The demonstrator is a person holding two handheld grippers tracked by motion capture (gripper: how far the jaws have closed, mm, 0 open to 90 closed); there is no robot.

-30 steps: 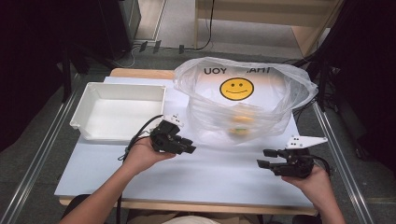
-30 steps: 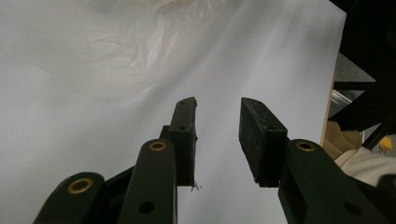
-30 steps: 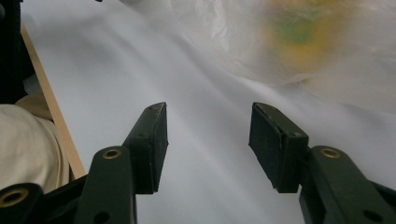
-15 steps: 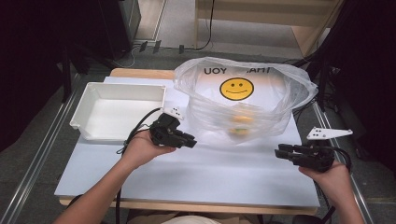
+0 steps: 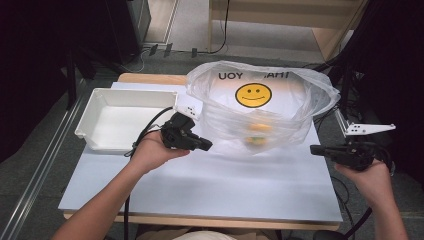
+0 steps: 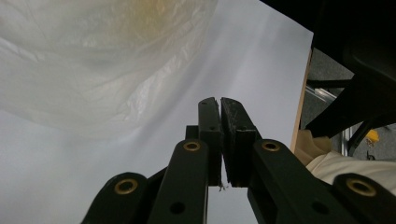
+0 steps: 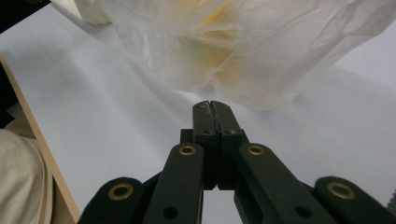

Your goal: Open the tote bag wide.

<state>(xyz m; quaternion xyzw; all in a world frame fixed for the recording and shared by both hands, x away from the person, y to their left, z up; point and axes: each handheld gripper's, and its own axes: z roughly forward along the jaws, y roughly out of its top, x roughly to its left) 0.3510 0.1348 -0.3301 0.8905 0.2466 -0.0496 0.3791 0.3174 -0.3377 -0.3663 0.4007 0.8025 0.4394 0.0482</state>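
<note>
A clear plastic bag (image 5: pixel 260 107) with a yellow smiley face stands open at the back middle of the white table (image 5: pixel 200 185); yellowish items (image 5: pixel 257 134) show blurred through its wall. My left gripper (image 5: pixel 206 145) hovers just left of the bag's front, jaws together with nothing between them (image 6: pixel 219 105); they have just been closing. At the table's right edge, clear of the bag, my right gripper (image 5: pixel 316 148) points left. Its jaws meet on nothing (image 7: pixel 210 106) after closing. The bag (image 7: pixel 243 46) lies ahead of it.
A white empty tray (image 5: pixel 125 117) sits at the back left of the table. A metal rail (image 5: pixel 35 185) runs along the floor on the left. Dark stands and cables crowd the right side, next to a wooden shelf (image 5: pixel 280 20) behind.
Both grippers' jaws have come together. The right hand has moved right, off toward the table's edge, and risen a little. The left hand has lifted slightly beside the bag.
</note>
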